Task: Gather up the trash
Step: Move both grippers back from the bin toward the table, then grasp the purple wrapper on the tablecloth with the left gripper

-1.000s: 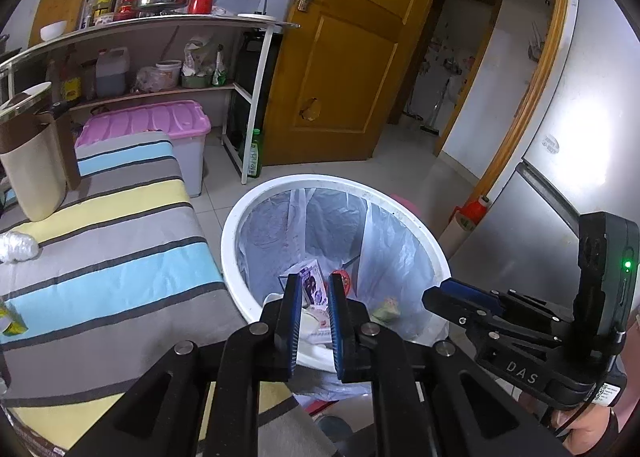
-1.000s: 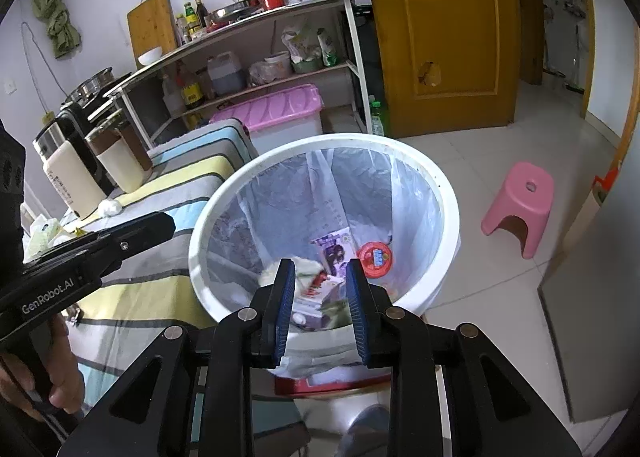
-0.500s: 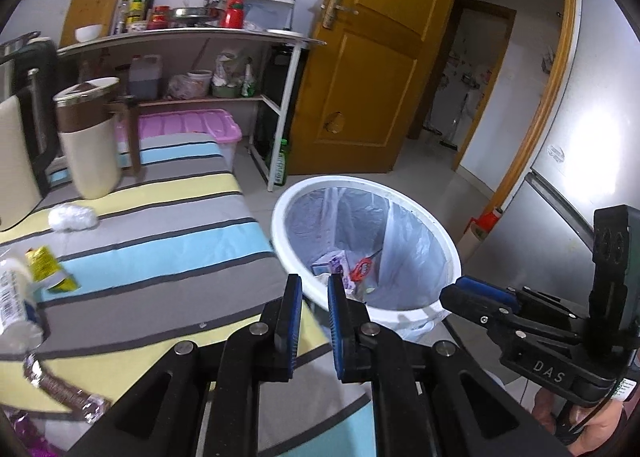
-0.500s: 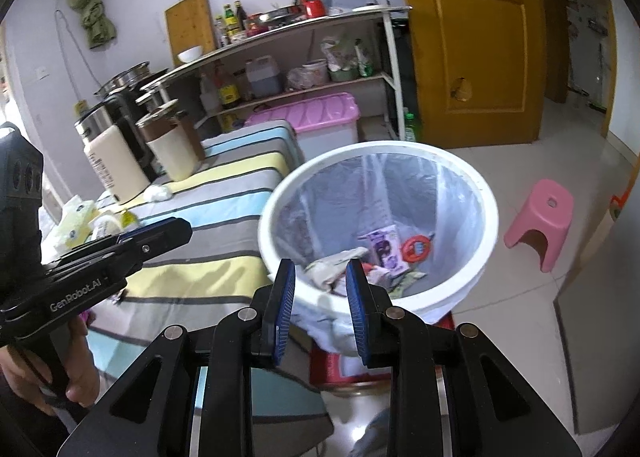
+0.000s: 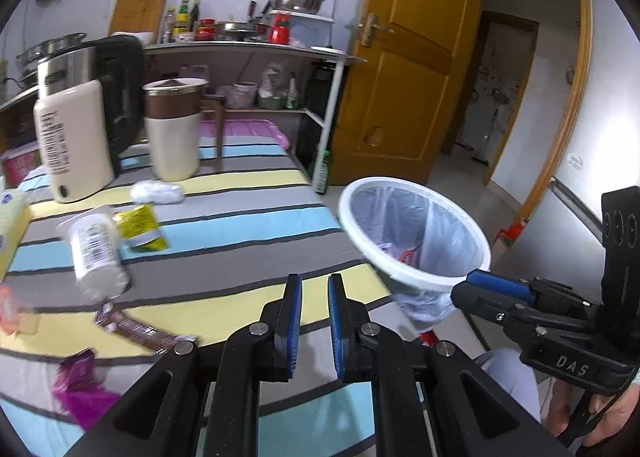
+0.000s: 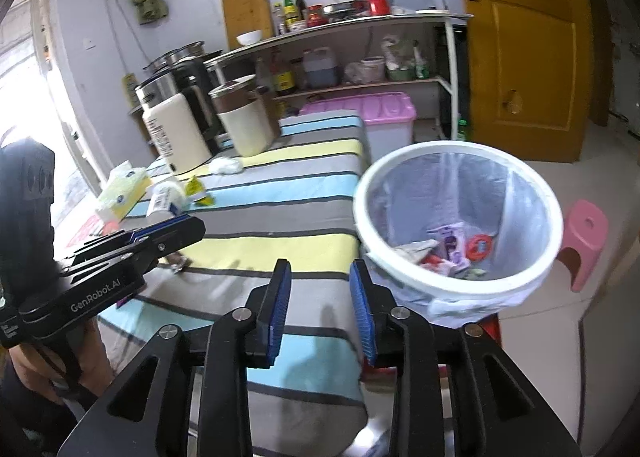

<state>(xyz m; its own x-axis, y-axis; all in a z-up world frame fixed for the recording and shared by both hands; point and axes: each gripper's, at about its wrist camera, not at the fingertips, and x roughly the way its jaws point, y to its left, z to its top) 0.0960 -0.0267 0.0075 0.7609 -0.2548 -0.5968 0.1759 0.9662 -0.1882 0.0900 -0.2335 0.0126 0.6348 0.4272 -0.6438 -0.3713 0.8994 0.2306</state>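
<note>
A white bin (image 5: 349,213) with a clear liner stands off the right end of the striped table (image 5: 240,225); wrappers lie inside it (image 6: 452,247). On the table lie a white bottle (image 5: 96,253), a yellow packet (image 5: 140,227), a crumpled tissue (image 5: 158,193), a brown wrapper (image 5: 136,331) and a purple wrapper (image 5: 84,389). My left gripper (image 5: 314,289) hovers over the table's near stripes, shut and holding nothing. My right gripper (image 6: 320,273) is over the table edge left of the bin (image 6: 452,147); its jaws are opening with nothing between them.
A cream jug (image 5: 174,137), a tall cream bottle (image 5: 74,141) and a kettle stand at the table's back. A tissue box (image 6: 122,193) sits at its left. Behind are a loaded shelf, a pink-lidded box (image 6: 372,113), a wooden door (image 5: 408,77) and a pink stool (image 6: 584,237).
Both grippers have swung left, from above the bin to over the striped table, bringing the loose trash into view. The right jaws stand wider apart than before.
</note>
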